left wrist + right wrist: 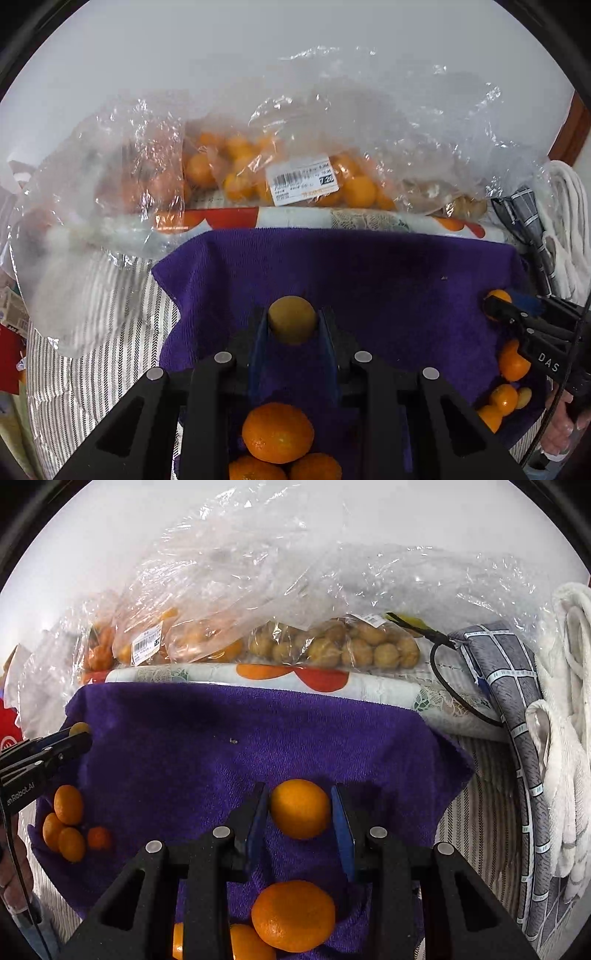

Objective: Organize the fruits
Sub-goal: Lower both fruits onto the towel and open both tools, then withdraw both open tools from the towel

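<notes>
Gripping fruit w/ both: left gripper (293, 321) dull-yellow fruit (291, 319) (brownish), right gripper (301, 808) orange (300, 808).

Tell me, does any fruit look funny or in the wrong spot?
Yes. The fruit in the left gripper is dull yellow-brown, unlike the bright oranges piled on the purple towel. It matches the brownish fruits bagged at the back. Nothing looks spilled or squashed.
</notes>
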